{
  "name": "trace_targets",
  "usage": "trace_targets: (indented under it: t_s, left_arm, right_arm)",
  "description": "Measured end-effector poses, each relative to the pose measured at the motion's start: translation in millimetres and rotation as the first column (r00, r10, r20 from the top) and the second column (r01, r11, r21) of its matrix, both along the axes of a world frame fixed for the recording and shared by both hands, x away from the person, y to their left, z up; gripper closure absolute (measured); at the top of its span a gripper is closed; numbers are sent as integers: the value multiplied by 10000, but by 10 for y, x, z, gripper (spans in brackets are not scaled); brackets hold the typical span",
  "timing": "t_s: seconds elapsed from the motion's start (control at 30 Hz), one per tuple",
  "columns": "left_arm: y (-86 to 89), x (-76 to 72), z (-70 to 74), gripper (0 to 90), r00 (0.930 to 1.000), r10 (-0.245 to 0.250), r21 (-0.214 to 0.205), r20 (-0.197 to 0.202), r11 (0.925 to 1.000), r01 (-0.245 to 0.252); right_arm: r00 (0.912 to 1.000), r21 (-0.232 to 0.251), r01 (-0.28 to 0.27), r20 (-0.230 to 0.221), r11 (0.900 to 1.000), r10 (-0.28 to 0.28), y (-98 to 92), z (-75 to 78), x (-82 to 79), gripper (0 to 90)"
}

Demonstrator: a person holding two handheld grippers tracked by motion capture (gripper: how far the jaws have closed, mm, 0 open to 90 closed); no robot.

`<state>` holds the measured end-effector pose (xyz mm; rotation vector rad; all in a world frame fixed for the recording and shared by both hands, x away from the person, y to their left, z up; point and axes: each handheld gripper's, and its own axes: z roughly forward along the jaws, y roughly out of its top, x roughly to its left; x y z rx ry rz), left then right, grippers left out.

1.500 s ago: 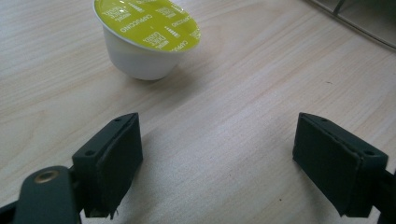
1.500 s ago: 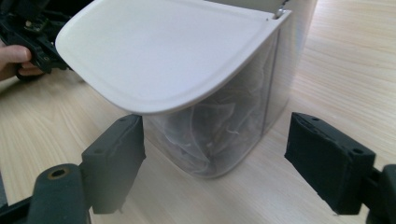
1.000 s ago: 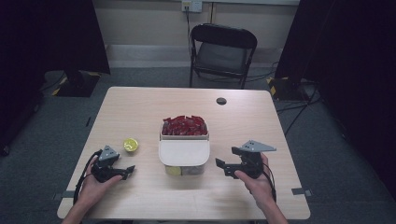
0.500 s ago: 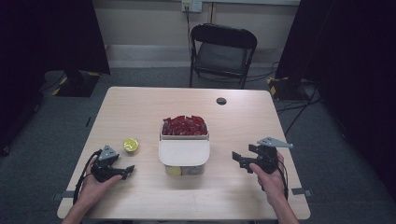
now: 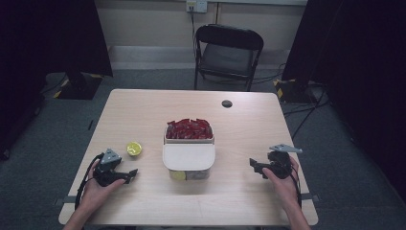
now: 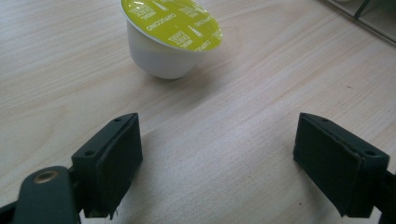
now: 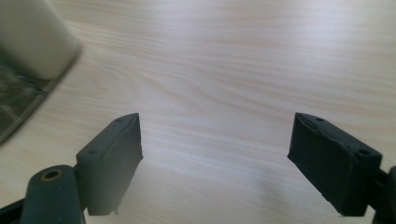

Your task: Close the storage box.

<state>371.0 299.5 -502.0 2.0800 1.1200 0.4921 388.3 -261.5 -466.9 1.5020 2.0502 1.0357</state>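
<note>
Barely begun: both left gripper (image 6: 218, 163) and right gripper (image 7: 215, 161) spread wide, holding nothing, yellow-lidded capsule (image 6: 168, 35) untouched just ahead, container (image 5: 188, 155) waiting

Each claw is black; the left claw (image 5: 128, 175) and the right claw (image 5: 256, 167) carry a grey three-cornered plate, flat black pads, a brass-coloured rivet and a trailing black cable

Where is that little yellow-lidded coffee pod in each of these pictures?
High view: the coffee pod sits left of the box, just beyond the left gripper.
Left gripper view: top centre, beyond the open jaws.
Right gripper view: not in it.
Shared landmark: the wooden table.
</note>
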Motion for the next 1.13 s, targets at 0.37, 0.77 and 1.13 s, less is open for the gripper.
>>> trace_targets:
  t_s: [0.37,0.77,1.13]
  left_arm:
    - [1,4,-1,150,10000,3,-27,-6,10000,-3]
    - [3,6,-1,149,10000,-12,-20,-4,10000,12]
    - [3,6,-1,149,10000,-13,-16,-6,10000,13]
  right_arm:
    - [9942,-727,745,-719,9946,-797,-22,-245,24,162]
    - [9970,-1215,769,87,9896,-764,57,-335,-56,131]
    - [9966,-1257,819,93,9887,-814,60,-335,-57,128]
